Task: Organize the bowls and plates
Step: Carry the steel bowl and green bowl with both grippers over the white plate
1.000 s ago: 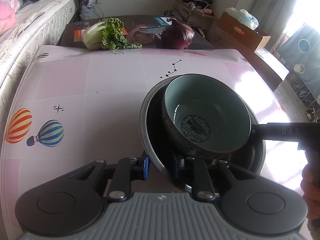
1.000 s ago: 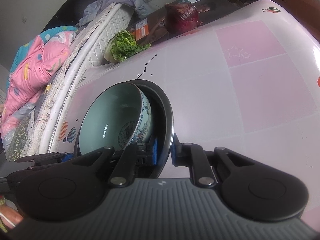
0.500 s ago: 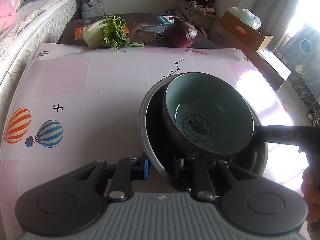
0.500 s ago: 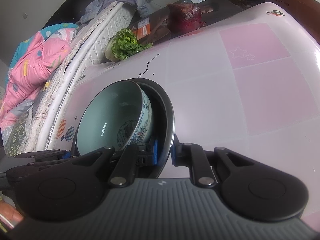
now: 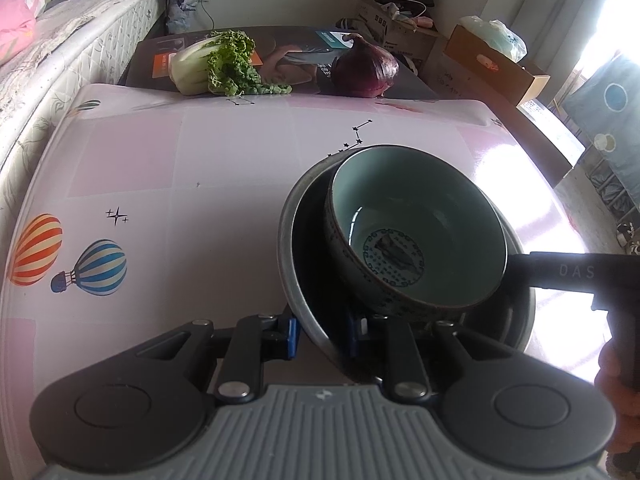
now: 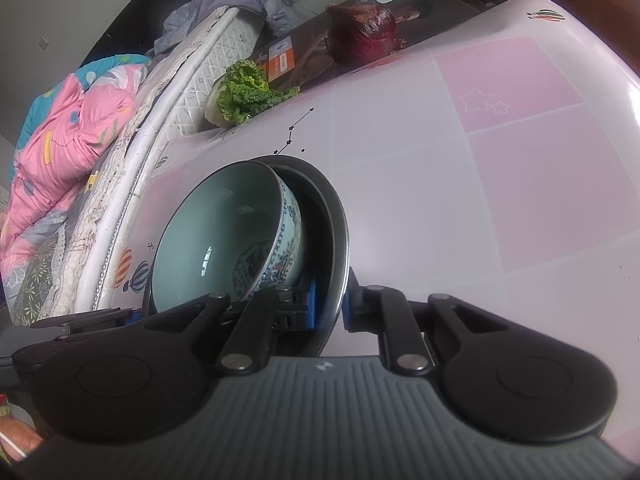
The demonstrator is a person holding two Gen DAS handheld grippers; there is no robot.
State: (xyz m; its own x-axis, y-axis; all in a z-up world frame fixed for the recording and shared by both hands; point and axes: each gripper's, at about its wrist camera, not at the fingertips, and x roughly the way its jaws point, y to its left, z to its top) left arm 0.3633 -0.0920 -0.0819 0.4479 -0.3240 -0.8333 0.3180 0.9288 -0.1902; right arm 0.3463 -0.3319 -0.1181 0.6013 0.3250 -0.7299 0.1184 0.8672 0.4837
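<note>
On the pink patterned table point(image 5: 240, 184), a dark metal plate point(image 5: 296, 264) carries a celadon-lined bowl point(image 5: 416, 232) with a blue-and-white outside, which sits inside it and leans toward one side. The left gripper point(image 5: 320, 334) is clamped on the plate's near rim, one blue-padded finger outside the rim and the other inside. In the right wrist view the right gripper point(image 6: 330, 308) pinches the opposite rim of the same plate point(image 6: 338, 240) in the same way, with the bowl point(image 6: 216, 240) just beyond its inner finger. At the table's far edge a leafy cabbage point(image 5: 216, 66) and a red onion point(image 5: 366, 68) lie well apart from the dishes, resting on a flat printed box point(image 5: 292, 46). A mattress point(image 6: 168, 92) runs beside the table.
</note>
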